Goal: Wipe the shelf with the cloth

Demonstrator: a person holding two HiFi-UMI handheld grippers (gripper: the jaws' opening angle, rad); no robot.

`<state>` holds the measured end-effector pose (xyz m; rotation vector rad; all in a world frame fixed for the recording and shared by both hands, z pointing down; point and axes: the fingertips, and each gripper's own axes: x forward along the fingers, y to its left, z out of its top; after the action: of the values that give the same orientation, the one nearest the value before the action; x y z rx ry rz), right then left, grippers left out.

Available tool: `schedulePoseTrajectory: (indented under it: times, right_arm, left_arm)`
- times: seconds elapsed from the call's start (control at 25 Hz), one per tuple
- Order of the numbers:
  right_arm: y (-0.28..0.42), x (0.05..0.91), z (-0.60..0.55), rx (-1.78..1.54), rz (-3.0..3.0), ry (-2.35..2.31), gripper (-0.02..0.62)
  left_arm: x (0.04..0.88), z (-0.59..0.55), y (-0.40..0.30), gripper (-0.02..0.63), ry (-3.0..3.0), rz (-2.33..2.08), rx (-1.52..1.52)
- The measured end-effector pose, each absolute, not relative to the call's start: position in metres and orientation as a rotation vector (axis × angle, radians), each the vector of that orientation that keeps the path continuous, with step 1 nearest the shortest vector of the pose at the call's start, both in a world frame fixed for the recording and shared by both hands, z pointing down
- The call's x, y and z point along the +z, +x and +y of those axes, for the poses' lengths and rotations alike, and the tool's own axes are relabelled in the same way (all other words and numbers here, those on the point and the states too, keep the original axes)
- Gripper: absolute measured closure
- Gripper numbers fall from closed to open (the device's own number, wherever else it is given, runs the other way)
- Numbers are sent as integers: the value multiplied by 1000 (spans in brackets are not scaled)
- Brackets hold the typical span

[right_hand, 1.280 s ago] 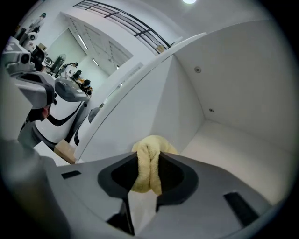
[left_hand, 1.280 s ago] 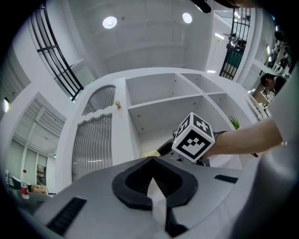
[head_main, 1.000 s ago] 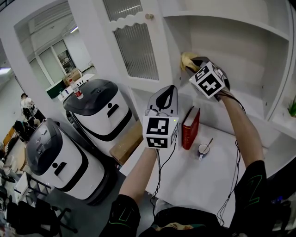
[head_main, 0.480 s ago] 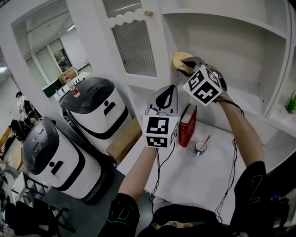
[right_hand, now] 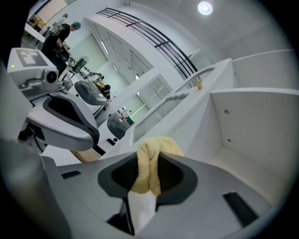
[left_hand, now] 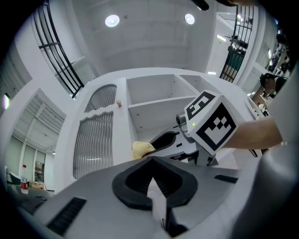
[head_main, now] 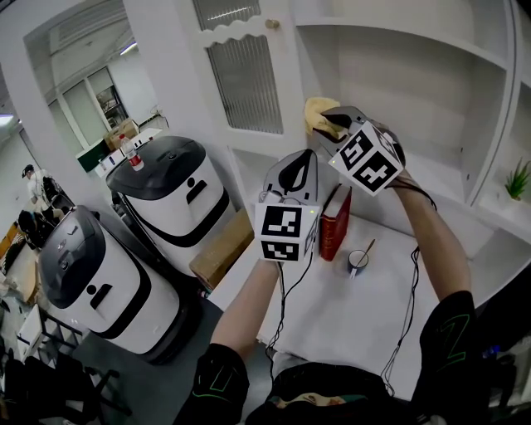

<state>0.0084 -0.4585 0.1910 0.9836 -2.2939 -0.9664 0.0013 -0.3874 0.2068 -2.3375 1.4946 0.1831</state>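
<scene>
right claw (right_hand: 148,161) clenched on cloth (right_hand: 156,145) — near shelf (right_hand: 254,163) | left claw (left_hand: 152,161) clenched — empty

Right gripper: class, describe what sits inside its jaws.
A folded yellow cloth, pinched between the right gripper's jaws. Its lower part is covered by the jaws, so its full size is unseen.

Before you stands a white cabinet (head_main: 415,75) with a ribbed-glass door (head_main: 245,79) and a small round knob (head_main: 271,24), set above a white tabletop (head_main: 348,324). To your left, on the dark floor (head_main: 166,378), are a rounded white-and-black machine (head_main: 170,195), a second like it (head_main: 95,278) and a cardboard box (head_main: 222,249) beside the first. Behind them you have glazed partitions (head_main: 95,104), and overhead round ceiling lights (left_hand: 112,20).
</scene>
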Motion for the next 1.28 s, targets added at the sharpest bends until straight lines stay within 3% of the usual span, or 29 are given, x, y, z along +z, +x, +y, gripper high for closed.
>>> schedulePoseTrajectory:
  times: [0.68,1.28]
  right_arm:
    - [51,223,-495,-941,-1919,1101,485]
    - [41,271,-538,-811,-1630,1018,485]
  left_arm:
    - [229,-389,-5,609,-2436,1413,137]
    - [267,-426,-25,607,-2636,1238,177]
